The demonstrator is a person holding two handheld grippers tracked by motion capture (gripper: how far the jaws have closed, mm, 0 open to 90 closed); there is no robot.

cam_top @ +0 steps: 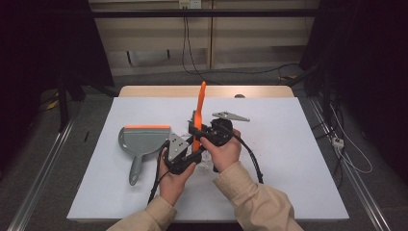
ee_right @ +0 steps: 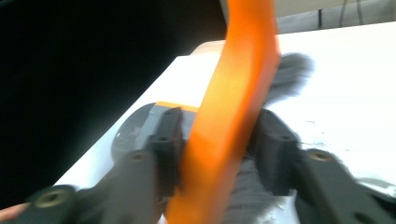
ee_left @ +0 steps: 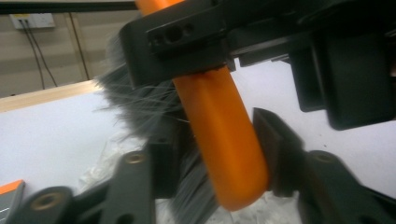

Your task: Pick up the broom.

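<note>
A hand brush (cam_top: 201,107) with an orange handle and grey bristles stands nearly upright over the middle of the white table (cam_top: 288,144). My right gripper (cam_top: 196,129) is shut on the handle (ee_right: 233,107), one jaw on each side of it. Just below, my left gripper (cam_top: 193,148) is shut on the brush's lower end (ee_left: 224,149), with the bristles (ee_left: 140,107) pressed against one jaw. The right gripper's black body (ee_left: 196,42) clamps the handle right above my left jaws. A grey dustpan (cam_top: 143,140) with an orange lip lies flat to the left.
Crumpled clear plastic (cam_top: 208,162) lies on the table under the brush. A wooden strip (cam_top: 207,91) runs along the table's far edge. Cables (cam_top: 252,159) trail from the grippers toward the front. Dark stands and floor cables surround the table.
</note>
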